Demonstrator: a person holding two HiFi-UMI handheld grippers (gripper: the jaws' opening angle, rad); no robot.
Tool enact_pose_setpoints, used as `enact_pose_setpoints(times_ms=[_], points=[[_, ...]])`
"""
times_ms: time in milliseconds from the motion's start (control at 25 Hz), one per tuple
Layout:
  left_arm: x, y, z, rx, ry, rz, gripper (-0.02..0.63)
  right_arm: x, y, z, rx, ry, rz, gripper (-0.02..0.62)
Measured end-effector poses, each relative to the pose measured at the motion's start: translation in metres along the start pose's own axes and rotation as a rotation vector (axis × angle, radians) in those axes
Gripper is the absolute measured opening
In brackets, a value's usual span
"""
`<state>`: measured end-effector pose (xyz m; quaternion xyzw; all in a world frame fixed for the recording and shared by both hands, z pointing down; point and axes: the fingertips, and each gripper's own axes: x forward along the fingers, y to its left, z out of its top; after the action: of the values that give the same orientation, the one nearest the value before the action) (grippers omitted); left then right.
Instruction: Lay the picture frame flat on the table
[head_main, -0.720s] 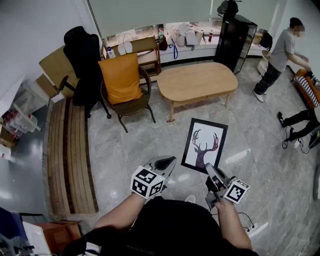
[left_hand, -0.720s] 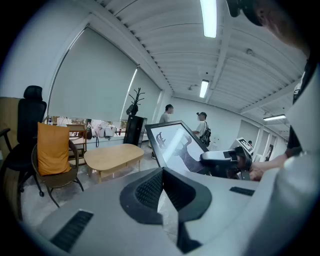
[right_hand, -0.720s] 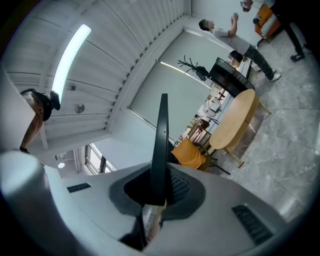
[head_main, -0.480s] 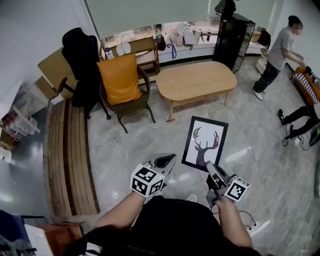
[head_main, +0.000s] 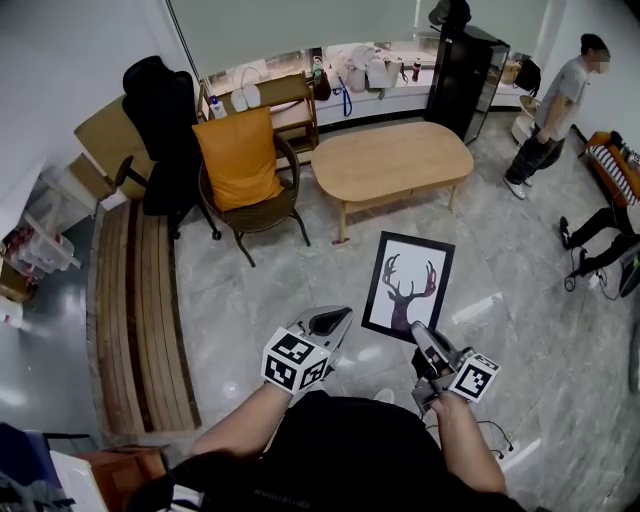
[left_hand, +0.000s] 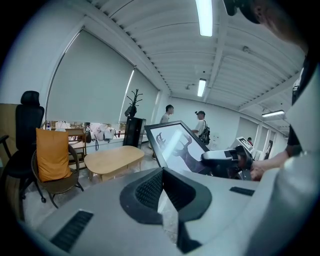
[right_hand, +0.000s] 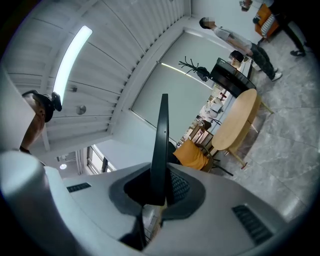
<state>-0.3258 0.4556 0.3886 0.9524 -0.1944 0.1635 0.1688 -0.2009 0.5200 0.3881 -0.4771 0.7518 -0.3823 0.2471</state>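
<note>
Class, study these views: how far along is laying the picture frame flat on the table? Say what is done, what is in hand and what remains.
Done: the picture frame is picked up, its edge clamped in the right gripper. In hand: it hangs in the air over the floor, short of the wooden table; the left gripper is empty. Left: reach the table, lay the frame flat, release.

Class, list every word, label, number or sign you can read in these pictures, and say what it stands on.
No text can be read here.
The picture frame: a deer print only, no words.
The cubes on the left gripper and right gripper: black-and-white square markers, no letters or digits.
The bottles and bags on the window ledge: any labels too small to read.
</note>
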Motion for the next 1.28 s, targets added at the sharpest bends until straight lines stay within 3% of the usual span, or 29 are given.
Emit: enact_pose_setpoints(times_ms=[280,480,760,1280], points=[[-0.006,0.018,0.000,-0.020,0.024,-0.014,0.000,0.019,0.004,-0.007,0.050,0.029,0.017,0.025],[-0.042,0.100,-0.007,-0.042,0.015,-0.044,0.000,0.091,0.017,-0.049,0.049,0.032,-0.019,0.026],[-0.055,0.087,-0.015,-0.042,0.038,-0.042,0.000,0.077,0.028,-0.056,0.074,0.037,-0.012,0.026],[-0.045,0.131,-0.020,-0.071,0.055,-0.066,0.000,0.111,0.010,-0.059,0.092,0.026,-0.075,0.026]])
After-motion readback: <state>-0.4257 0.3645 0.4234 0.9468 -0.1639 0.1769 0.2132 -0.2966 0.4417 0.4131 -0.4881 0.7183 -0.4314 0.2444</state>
